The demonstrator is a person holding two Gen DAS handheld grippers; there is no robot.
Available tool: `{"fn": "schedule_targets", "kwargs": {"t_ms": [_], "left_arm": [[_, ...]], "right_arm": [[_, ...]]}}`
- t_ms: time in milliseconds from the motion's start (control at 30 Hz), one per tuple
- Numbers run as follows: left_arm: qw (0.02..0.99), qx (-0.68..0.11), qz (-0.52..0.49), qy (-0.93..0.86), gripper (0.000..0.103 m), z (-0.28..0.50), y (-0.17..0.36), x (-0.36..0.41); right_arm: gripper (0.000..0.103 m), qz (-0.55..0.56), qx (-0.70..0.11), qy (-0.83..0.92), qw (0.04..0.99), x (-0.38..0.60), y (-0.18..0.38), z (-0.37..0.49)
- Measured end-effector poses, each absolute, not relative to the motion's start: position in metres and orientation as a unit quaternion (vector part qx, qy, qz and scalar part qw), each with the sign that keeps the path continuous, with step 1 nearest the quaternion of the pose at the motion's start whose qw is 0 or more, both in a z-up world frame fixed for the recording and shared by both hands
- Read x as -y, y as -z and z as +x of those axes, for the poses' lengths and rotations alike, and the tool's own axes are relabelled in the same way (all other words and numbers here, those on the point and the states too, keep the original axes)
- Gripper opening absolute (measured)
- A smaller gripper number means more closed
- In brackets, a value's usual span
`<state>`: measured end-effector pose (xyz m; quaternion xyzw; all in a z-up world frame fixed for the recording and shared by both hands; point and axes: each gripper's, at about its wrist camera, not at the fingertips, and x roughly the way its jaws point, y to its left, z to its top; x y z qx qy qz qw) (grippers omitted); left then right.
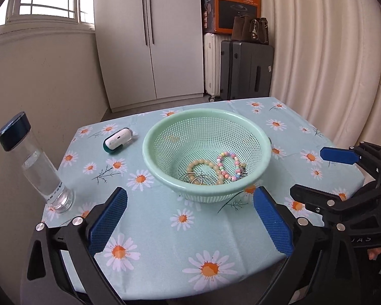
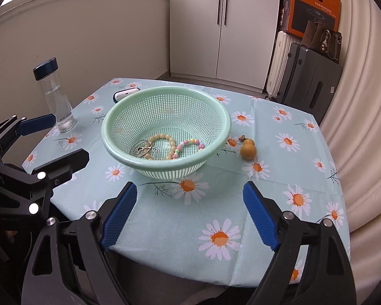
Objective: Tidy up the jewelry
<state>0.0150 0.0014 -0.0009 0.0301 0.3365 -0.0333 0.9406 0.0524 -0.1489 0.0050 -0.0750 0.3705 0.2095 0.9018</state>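
A mint green mesh basket [image 1: 263, 152] [image 2: 226, 122] stands mid-table. Inside lie a beige bead bracelet [image 1: 203, 164] [image 2: 162, 137], a pastel bead bracelet [image 1: 228, 164] [image 2: 190, 142] and silver hoop rings [image 1: 200, 179] [image 2: 142, 148]. A small orange gourd pendant [image 2: 247, 150] lies on the cloth right of the basket, hidden in the left wrist view. My left gripper [image 1: 190, 218] [image 2: 53, 137] is open and empty in front of the basket. My right gripper [image 2: 189, 216] [image 1: 317, 172] is open and empty, near the table's front edge.
A glass water bottle [image 1: 38, 167] [image 2: 57, 99] with a dark cap stands at the table's left. A white and teal case [image 1: 118, 139] [image 2: 125, 94] lies behind the basket's left. The daisy tablecloth [image 1: 165, 228] [image 2: 292, 178] covers the table. Suitcases and a cabinet stand beyond.
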Motion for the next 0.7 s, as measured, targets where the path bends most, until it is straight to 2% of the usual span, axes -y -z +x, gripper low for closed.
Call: {"fn": "schedule_targets", "kwargs": {"t_ms": [100,267,700], "left_arm": [[0.941,-0.339,0.008,0.013,0.097,0.008,0.001,-0.007],[0.938,-0.347,0.006,-0.003,0.097,0.005,0.002,-0.011],[0.938,-0.346,0.013,0.008,0.097,0.003,0.001,-0.004]], "right_arm": [[0.093,-0.057,-0.373,-0.205,0.903,0.156,-0.003,0.041],[0.093,-0.020,-0.366,-0.211,0.906,0.163,-0.003,0.029],[0.093,-0.020,-0.354,-0.191,0.915,0.165,0.002,0.023]]}}
